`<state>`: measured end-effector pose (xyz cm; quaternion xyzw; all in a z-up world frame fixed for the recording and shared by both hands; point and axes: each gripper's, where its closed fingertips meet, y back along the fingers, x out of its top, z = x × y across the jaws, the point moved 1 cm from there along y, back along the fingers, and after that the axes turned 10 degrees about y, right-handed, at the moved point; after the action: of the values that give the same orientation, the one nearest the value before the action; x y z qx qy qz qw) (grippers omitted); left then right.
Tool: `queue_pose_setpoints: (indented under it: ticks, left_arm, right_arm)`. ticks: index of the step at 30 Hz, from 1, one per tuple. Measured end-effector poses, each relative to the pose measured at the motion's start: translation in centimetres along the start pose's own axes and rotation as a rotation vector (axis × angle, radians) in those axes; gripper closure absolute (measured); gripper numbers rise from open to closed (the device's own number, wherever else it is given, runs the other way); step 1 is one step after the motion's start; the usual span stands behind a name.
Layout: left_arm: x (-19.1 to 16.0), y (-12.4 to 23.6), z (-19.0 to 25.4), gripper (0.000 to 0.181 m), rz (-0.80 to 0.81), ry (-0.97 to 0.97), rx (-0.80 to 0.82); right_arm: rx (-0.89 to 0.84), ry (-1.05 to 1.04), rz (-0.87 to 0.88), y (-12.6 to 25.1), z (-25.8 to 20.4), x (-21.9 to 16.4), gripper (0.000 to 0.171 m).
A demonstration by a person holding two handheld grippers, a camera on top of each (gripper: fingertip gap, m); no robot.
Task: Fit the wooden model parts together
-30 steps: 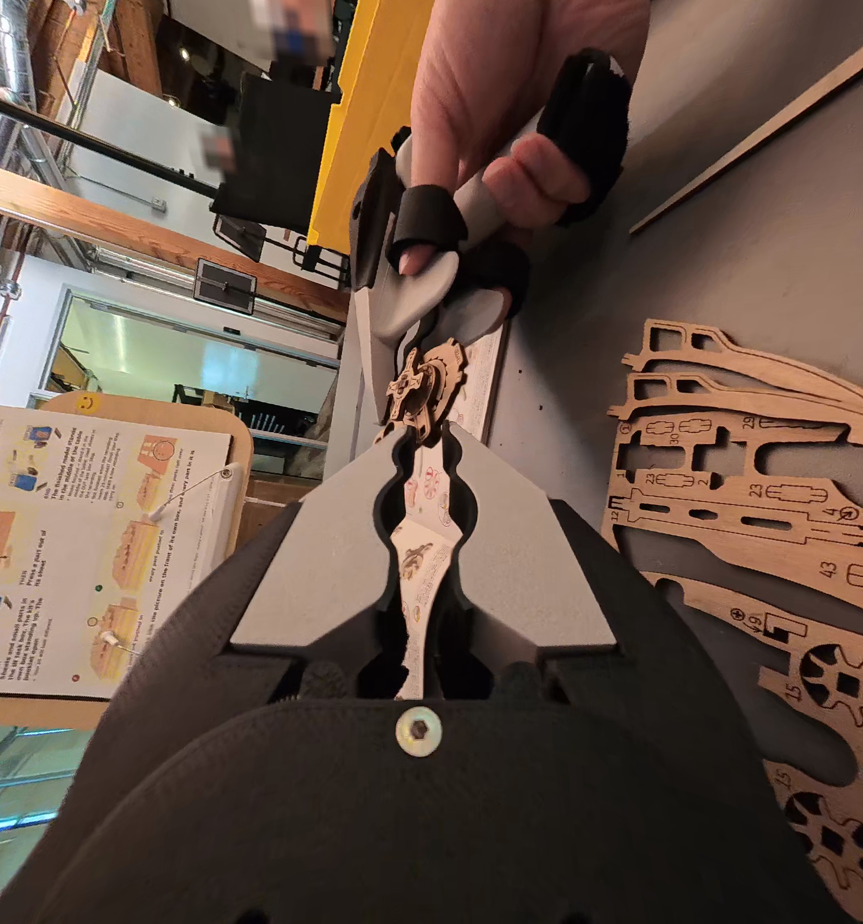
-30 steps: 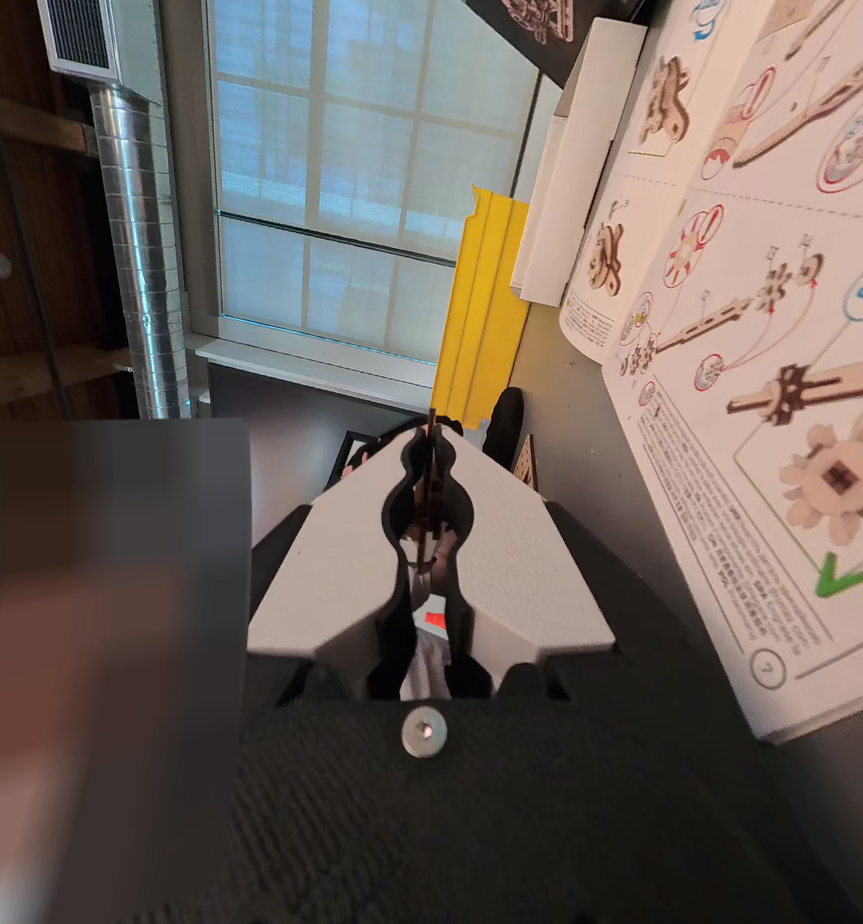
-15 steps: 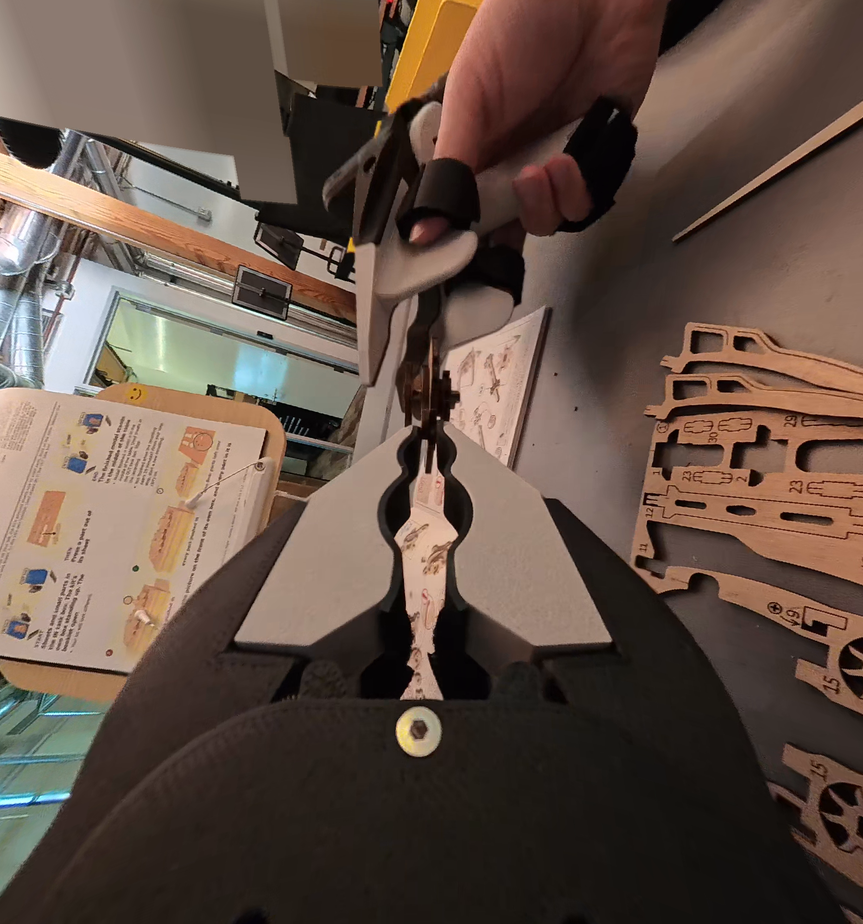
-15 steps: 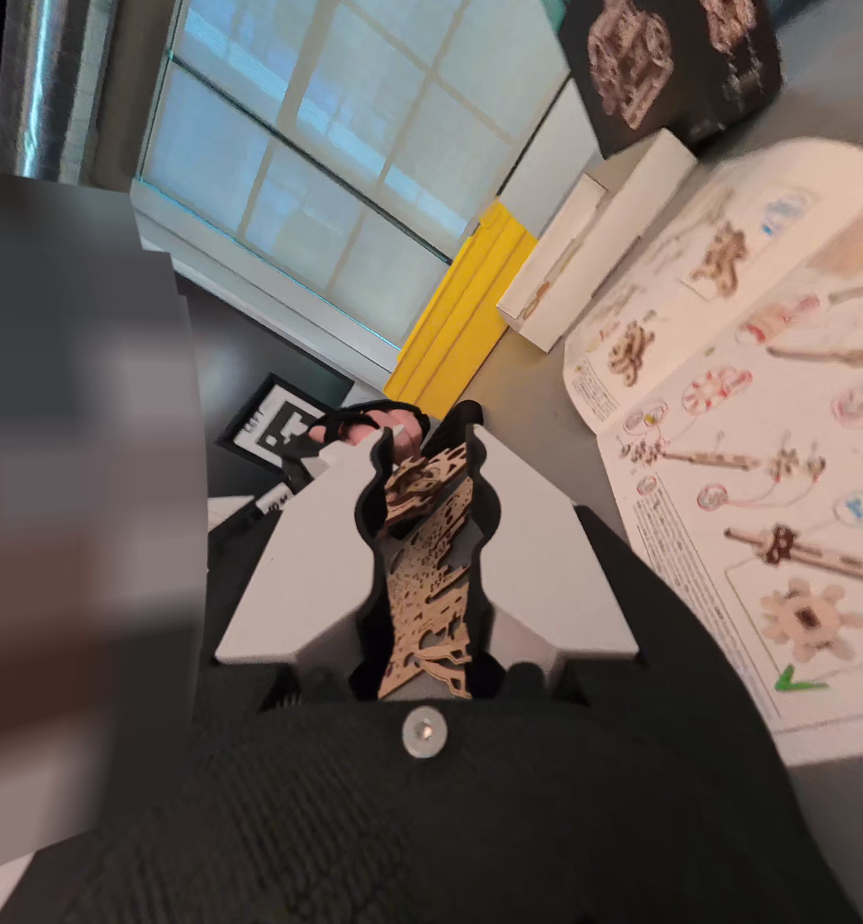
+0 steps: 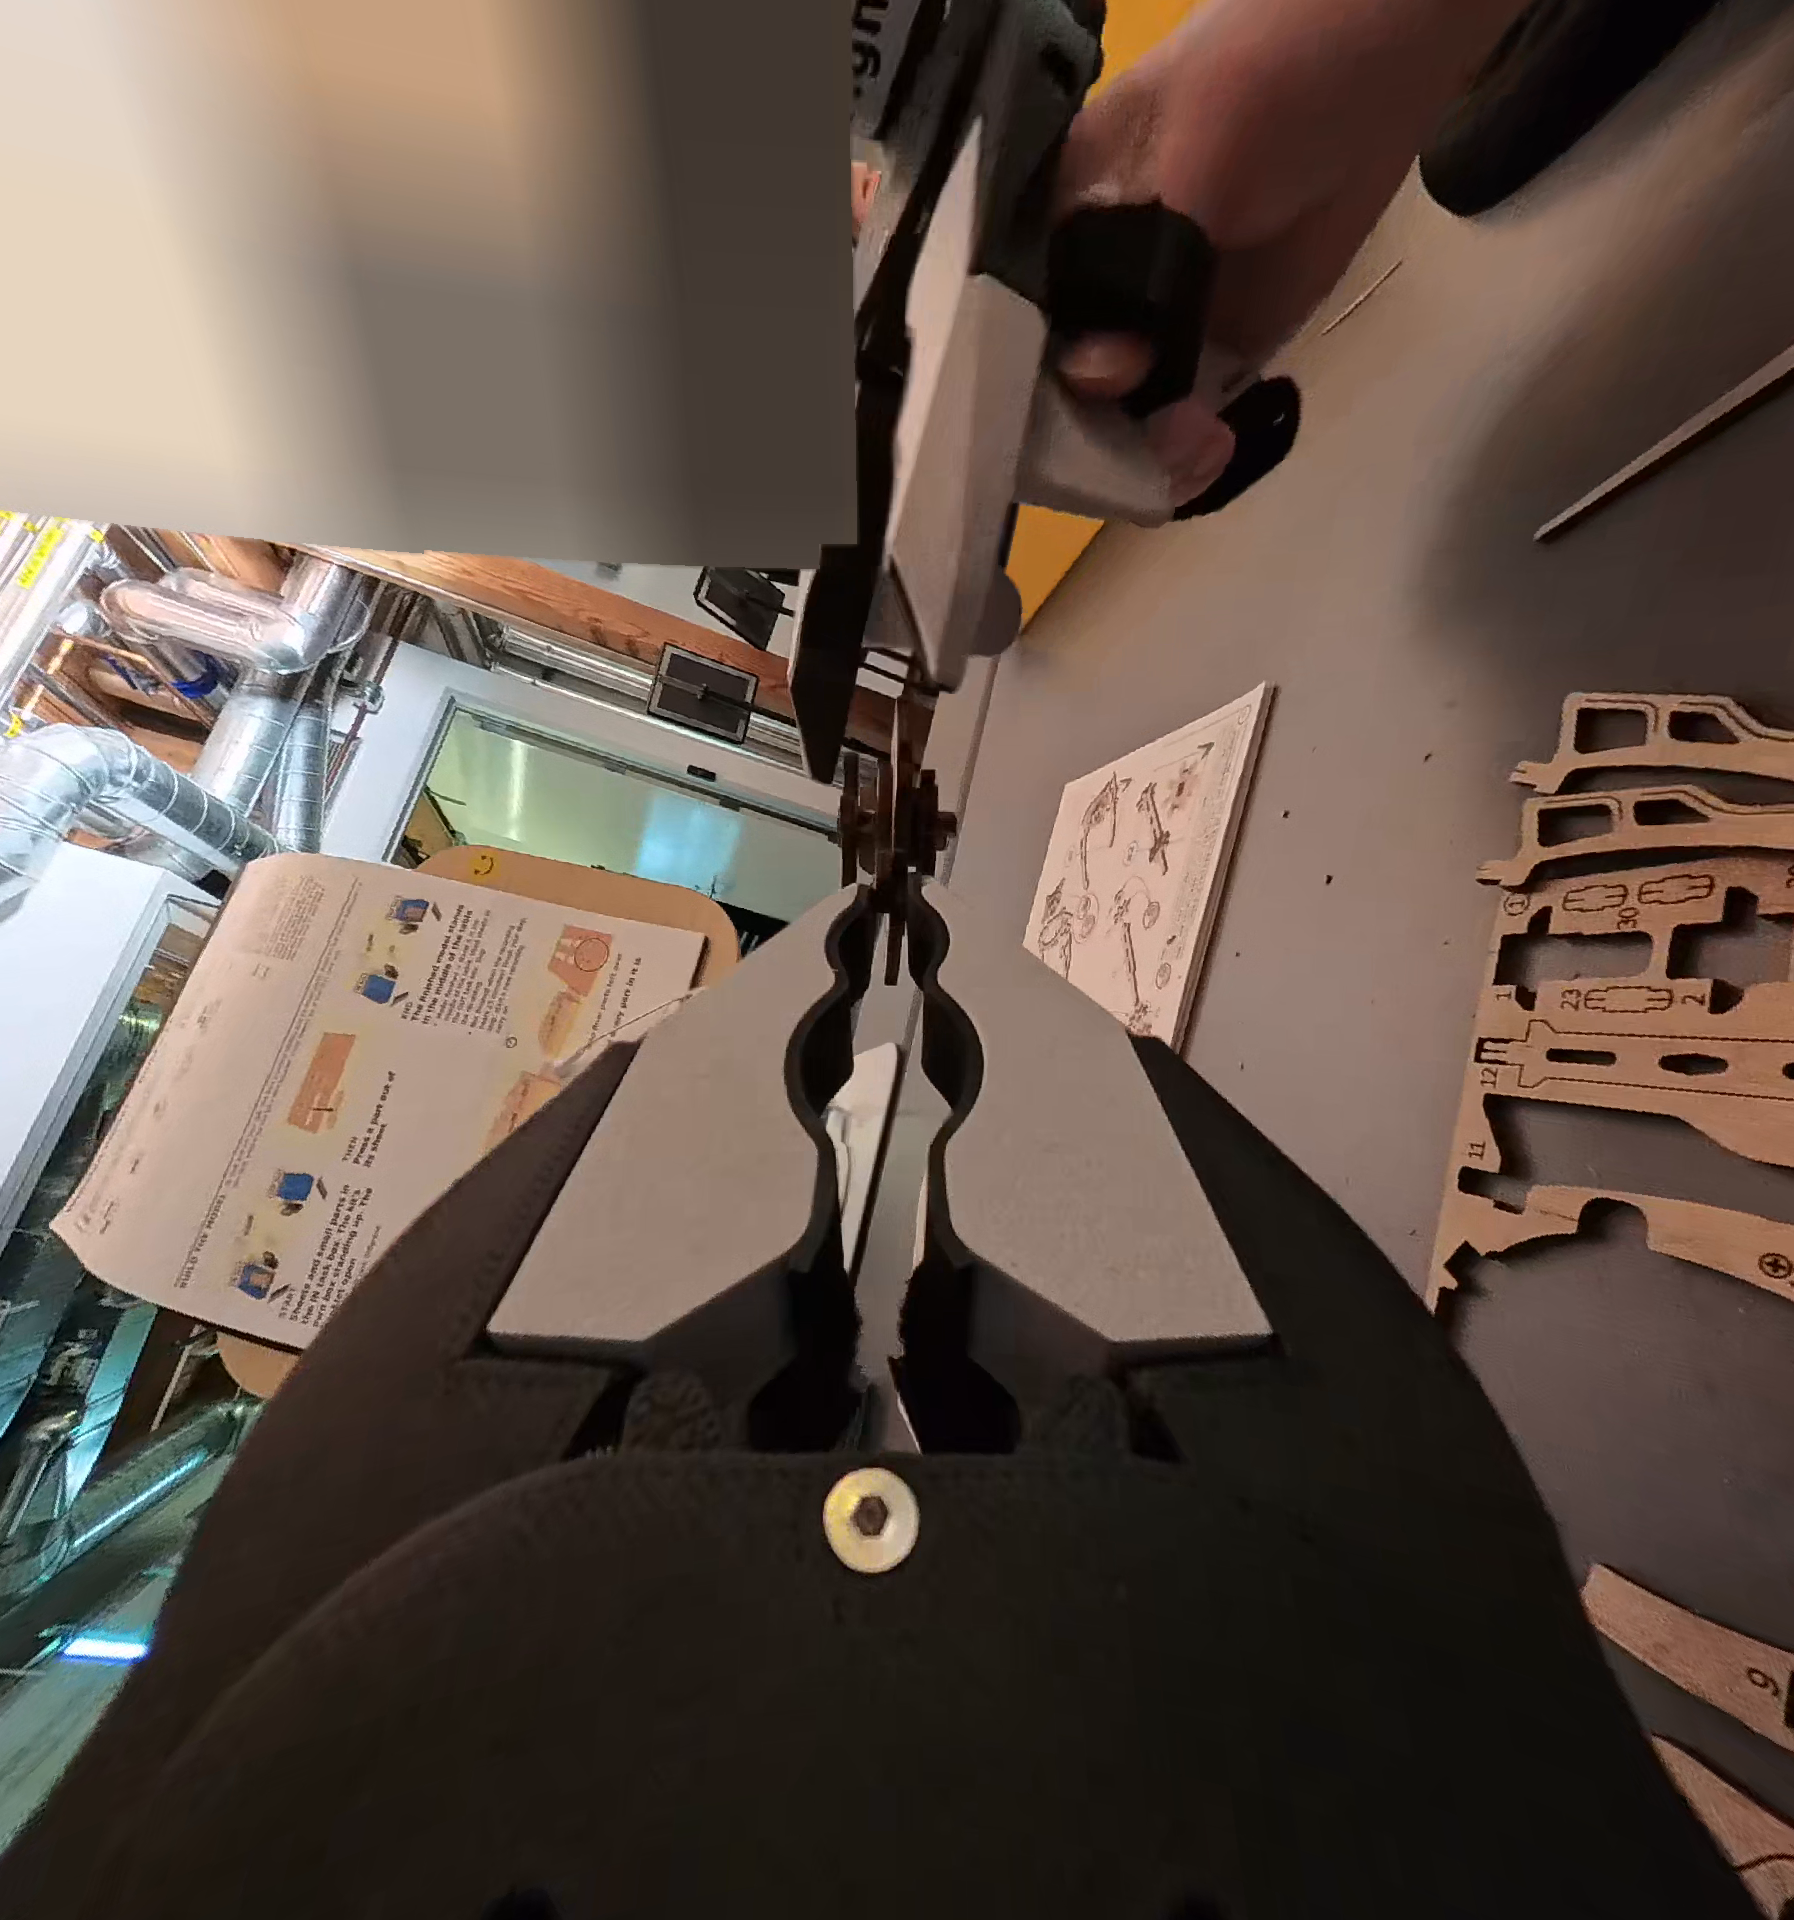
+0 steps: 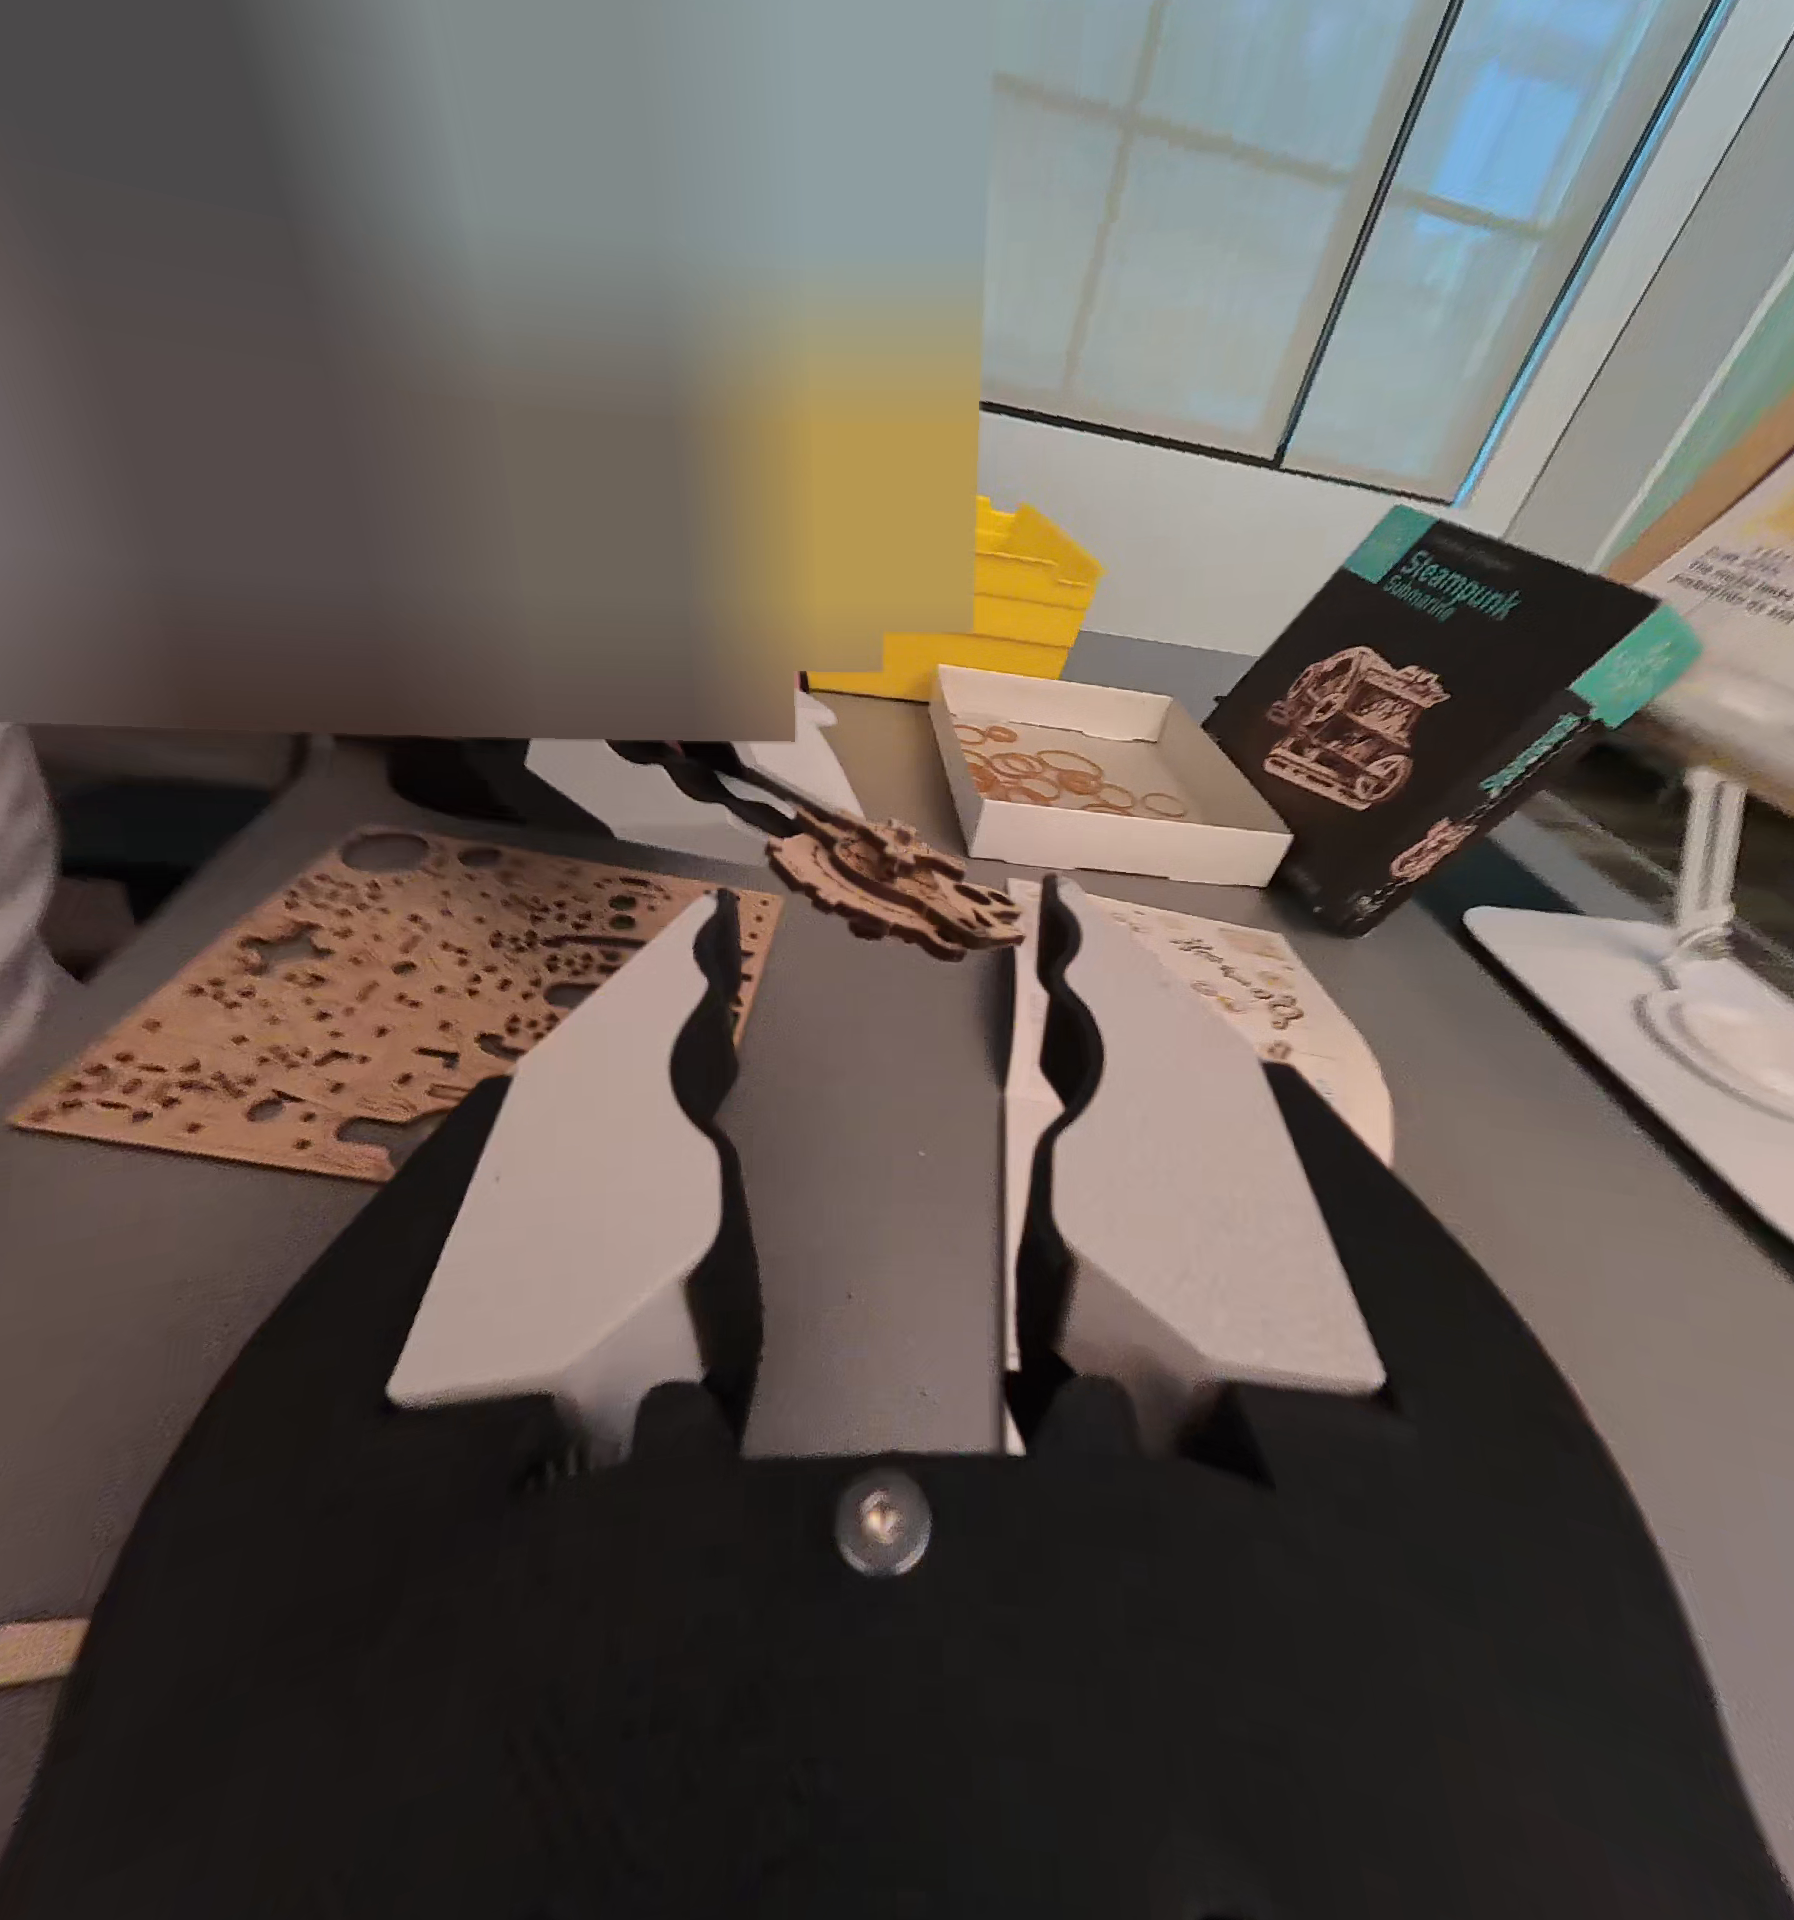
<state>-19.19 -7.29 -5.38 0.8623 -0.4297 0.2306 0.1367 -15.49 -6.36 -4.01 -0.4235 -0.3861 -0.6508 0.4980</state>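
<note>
- Pinching the wooden gear assembly (image 5: 888, 821) by its edge, the left gripper (image 5: 888, 914) has its fingers pressed nearly together on it, holding it up off the grey table (image 5: 1392, 644).
- From the left gripper the gear assembly shows edge-on, its disc in line with the fingers and a short axle sticking out crosswise.
- The right gripper (image 6: 882, 891) is spread wide and grips nothing. From it the gear assembly sits just past the fingertips, lying nearly flat and a little tilted.
- A hand (image 5: 1184, 156) holds the right gripper, above the gear assembly in the left view.
- Behind the gear assembly, a shallow white box (image 6: 1111, 847) holds loose rubber rings (image 6: 1049, 774).
- Yellow bins (image 6: 1028, 603) stand farther behind the gear assembly.
- Right of the gear assembly a black kit box (image 6: 1444, 707) leans upright.
- Left of the gear assembly lies a punched-out wooden sheet (image 6: 353, 997); below it, an open instruction booklet (image 6: 1236, 987).
</note>
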Motion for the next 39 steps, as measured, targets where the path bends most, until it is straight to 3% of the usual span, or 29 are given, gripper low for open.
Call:
queue_pose_setpoints:
  ticks: [12, 19, 26, 33, 36, 39]
  left_arm:
    - [0.4, 0.2, 1.4, 0.178, 0.031, -0.091, -0.047]
    - [0.6, 0.2, 2.2, 0.178, 0.043, 0.154, -0.198]
    - [0.8, 0.3, 2.4, 0.178, 0.066, 0.478, -0.37]
    - [0.4, 0.0, 0.3, 0.178, 0.083, 1.297, -0.684]
    - [-0.4, -0.1, -0.8, 0.178, 0.098, 1.502, -0.728]
    - [-0.7, -0.2, -0.4, 0.178, 0.081, 1.569, -0.776]
  right_arm:
    - [-0.081, 0.46, -0.168, -1.2, -2.1, -0.7, 0.12]
    - [-0.071, 0.519, -0.273, -1.8, -2.4, -2.5, 0.131]
    - [0.057, 0.204, -0.212, -1.7, -3.0, -2.7, 0.146]
    - [0.268, -0.42, -0.109, -1.6, -3.2, -2.7, 0.137]
    - [0.248, -0.467, -0.084, -1.4, -2.4, -2.6, 0.139]
    - [0.219, -0.49, -0.045, -1.2, -1.7, -2.1, 0.143]
